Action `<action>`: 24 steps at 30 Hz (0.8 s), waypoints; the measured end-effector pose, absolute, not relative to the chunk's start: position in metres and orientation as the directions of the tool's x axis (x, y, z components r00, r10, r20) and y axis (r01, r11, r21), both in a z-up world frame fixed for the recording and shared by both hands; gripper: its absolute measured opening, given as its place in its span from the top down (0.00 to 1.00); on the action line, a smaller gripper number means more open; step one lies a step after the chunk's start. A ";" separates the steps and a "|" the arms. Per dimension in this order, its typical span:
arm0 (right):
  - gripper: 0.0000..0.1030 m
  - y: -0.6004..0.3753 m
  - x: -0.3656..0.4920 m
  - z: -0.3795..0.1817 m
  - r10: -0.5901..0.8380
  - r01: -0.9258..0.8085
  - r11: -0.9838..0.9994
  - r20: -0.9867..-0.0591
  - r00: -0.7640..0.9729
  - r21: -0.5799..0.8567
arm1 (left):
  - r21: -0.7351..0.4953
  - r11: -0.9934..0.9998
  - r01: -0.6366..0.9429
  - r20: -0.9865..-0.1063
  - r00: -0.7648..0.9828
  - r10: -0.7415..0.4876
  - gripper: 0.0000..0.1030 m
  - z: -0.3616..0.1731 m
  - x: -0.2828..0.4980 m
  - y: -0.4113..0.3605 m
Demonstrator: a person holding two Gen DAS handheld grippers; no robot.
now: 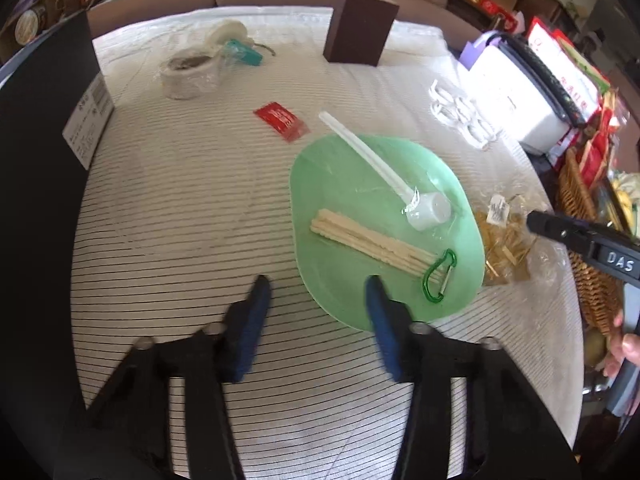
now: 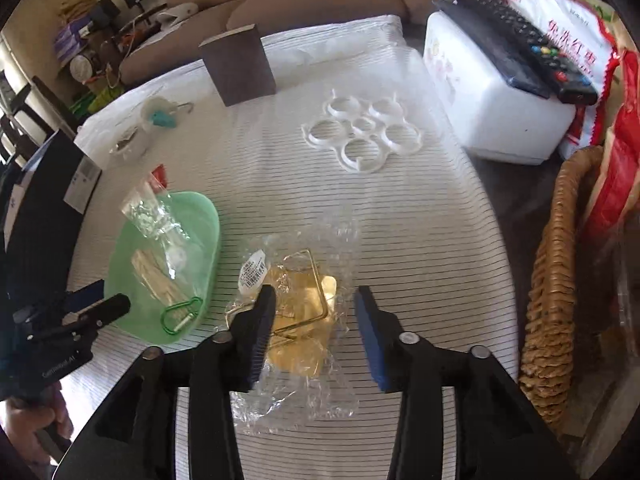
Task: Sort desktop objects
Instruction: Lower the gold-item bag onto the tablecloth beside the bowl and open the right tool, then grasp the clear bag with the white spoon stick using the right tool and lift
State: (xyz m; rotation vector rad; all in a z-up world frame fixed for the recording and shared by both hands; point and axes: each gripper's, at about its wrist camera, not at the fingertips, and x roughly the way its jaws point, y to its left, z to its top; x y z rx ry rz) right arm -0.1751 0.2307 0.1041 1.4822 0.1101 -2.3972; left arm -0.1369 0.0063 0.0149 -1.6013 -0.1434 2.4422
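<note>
Clear crinkled plastic bag of small golden clips (image 2: 296,312), bearing a white barcode label, lies on the striped white tablecloth (image 2: 420,240) just beside the shallow green plastic tray (image 2: 200,216), which already holds the wooden sticks (image 1: 372,242), a green carabiner (image 1: 440,276) and a white plastic scoop (image 1: 424,212). The right gripper (image 2: 314,322) hangs over the bag with jaws parted, one blue pad at the film, nothing clamped. The left gripper (image 1: 318,312) stands open and empty over the tray's near rim. Judged step: picking up the bag. Best practice: lower both pads around the stiff golden contents, not loose film, close firmly, then lift clear of the rim.
</note>
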 end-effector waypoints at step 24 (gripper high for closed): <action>0.31 0.099 -0.166 0.067 -0.385 0.703 -0.690 -0.910 -0.153 0.174 | -0.255 -0.950 -0.182 -0.879 -0.365 0.306 0.79 0.012 -0.122 -0.016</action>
